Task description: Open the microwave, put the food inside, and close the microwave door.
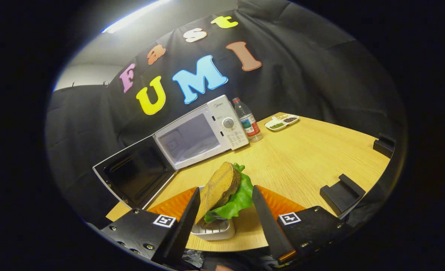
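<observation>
A white microwave [207, 131] stands at the back of the wooden table [301, 158]. Its door [137, 175] is swung wide open to the left, and the cavity [188, 139] looks bare. A sandwich [222, 192] of brown bread and green lettuce leans in a small white dish [214, 230]. It sits between the fingers of my gripper [226, 188]. The bread meets the left finger and the lettuce meets the right finger, so the gripper is shut on the sandwich, a short way in front of the microwave.
A plastic water bottle [247, 120] stands just right of the microwave. Beyond it, a white divided dish [281, 122] holds small portions. Two black blocks [342, 192] [384, 145] rest near the table's right edge.
</observation>
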Tool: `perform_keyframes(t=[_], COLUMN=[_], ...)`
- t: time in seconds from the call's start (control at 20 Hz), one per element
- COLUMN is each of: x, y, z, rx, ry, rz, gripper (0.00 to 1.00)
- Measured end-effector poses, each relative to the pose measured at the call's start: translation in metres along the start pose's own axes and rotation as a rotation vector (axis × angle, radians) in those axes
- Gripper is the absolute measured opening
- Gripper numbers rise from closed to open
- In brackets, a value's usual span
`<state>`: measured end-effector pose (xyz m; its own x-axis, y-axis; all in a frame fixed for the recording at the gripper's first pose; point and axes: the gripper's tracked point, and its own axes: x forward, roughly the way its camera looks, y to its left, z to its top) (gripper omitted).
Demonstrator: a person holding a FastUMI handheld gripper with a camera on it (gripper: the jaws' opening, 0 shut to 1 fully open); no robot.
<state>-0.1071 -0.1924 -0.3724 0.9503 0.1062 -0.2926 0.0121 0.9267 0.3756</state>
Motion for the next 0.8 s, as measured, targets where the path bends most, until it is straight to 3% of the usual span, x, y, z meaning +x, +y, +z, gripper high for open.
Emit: perform_keyframes(t=[0.1, 0.25, 0.5, 0.7, 0.8], x=[-0.003, 0.013, 0.016, 0.034, 0.044], y=[-0.008, -0.017, 0.022, 0.024, 0.023], z=[0.012, -0.017, -0.023, -0.034, -0.034], rx=[-0.003, -0.005, 0.157, 0.109, 0.095], ry=[-0.045, 0.045, 0.066, 0.091, 0.102], rz=[-0.026, -0.058, 0.100, 0.085, 0.083], gripper=[0.84, 0.84, 0.84, 0.84, 0.73])
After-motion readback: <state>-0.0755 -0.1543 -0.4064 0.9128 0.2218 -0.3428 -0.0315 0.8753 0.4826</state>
